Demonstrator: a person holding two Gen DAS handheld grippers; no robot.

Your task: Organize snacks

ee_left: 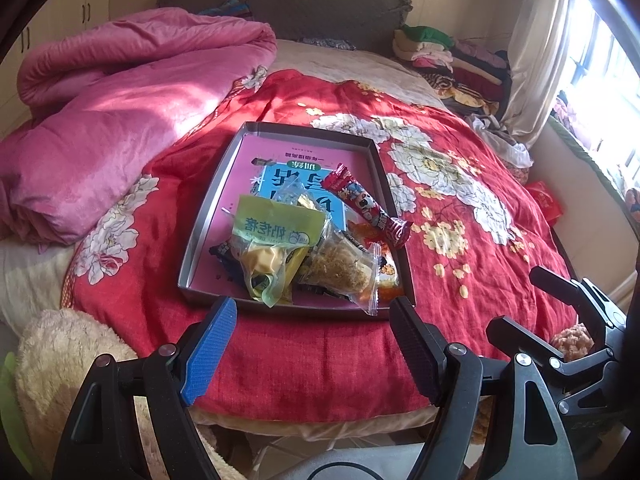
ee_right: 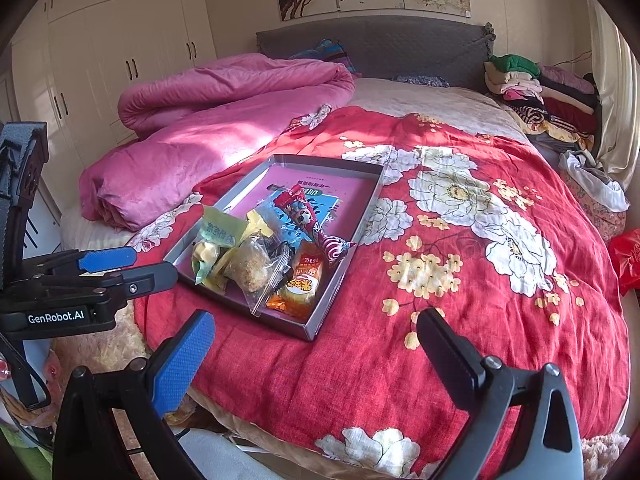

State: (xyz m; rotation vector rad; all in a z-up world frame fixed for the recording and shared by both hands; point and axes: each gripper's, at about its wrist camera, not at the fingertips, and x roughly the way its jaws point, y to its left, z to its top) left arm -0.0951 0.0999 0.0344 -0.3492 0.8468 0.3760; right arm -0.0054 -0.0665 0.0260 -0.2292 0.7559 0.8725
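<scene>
Red quilt (ee_left: 460,240) bears one tray (ee_left: 208,216); both claws (ee_left: 312,320) (ee_right: 316,332) spread, empty.

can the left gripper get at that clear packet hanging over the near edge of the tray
Probably yes. The left gripper has open, empty jaws just short of the clear packet, which lies on top at the tray front with nothing between.

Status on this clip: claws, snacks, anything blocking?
Left claw and right claw open, empty, short of the tray. Snack packets piled inside. Nothing in the way.
</scene>
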